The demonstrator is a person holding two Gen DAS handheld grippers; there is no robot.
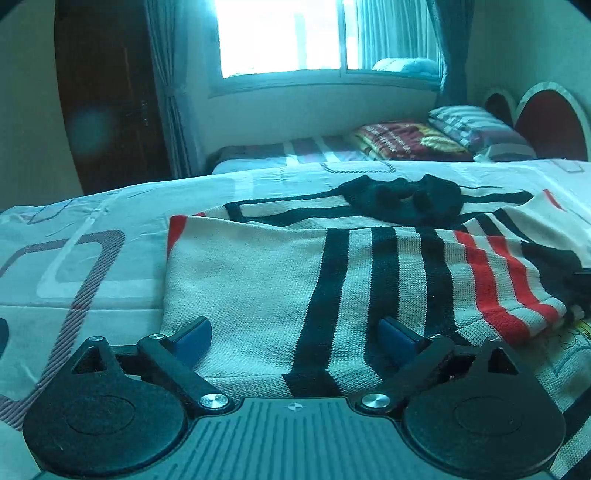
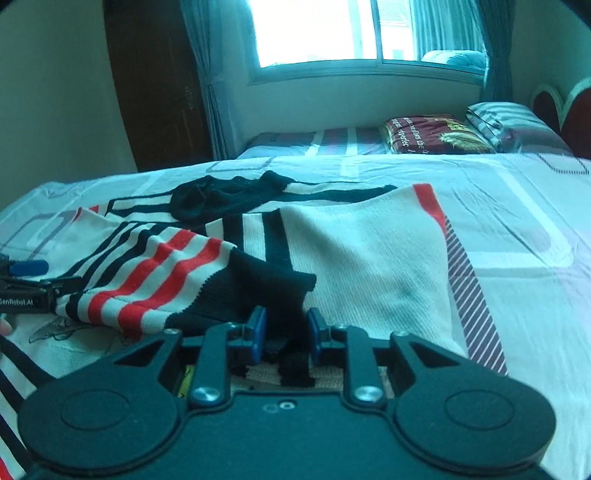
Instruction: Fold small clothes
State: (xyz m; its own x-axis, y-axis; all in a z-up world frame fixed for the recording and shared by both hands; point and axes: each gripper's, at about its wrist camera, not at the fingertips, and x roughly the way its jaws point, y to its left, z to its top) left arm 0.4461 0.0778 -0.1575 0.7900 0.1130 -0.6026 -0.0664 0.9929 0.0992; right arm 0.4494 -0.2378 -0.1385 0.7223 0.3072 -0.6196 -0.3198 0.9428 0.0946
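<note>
Folding a striped knit sweater (image 1: 280, 280) on a bed (image 1: 74, 236) is the step in hand, judged mid-fold, with one sleeve already brought across the body.

Right gripper (image 2: 284, 332): jaws are narrowed and closed on the black cuff (image 2: 273, 291) of the sleeve (image 2: 159, 266); dark knit is seen pinched between the blue pads (image 2: 256, 332) and bunched behind them. Left gripper (image 1: 295, 332): jaws stand wide, nothing is gripped; the folded cream-and-black panel lies flat between and beneath the pads (image 1: 195, 330), which appear to sit just on or just above the cloth; contact cannot be told.

To do it well, the cuff should be carried low and level across the body and laid so the sleeve lies flat, with slack drawn out before release. The pinch should be kept on the cuff edge only, so the layer below is not lifted with it. The left jaws could be pressed on the folded panel to pin it while the sleeve is pulled; otherwise the knit is likely to slide or bunch.

Outward from the jaws: the red-striped sleeve lies between the two grippers, its far end near the left gripper (image 2: 26, 288) at the right view's left edge. The black collar (image 1: 402, 199) is seen at the far end, toward a window (image 1: 280, 33). A bare patterned sheet lies on both sides.
</note>
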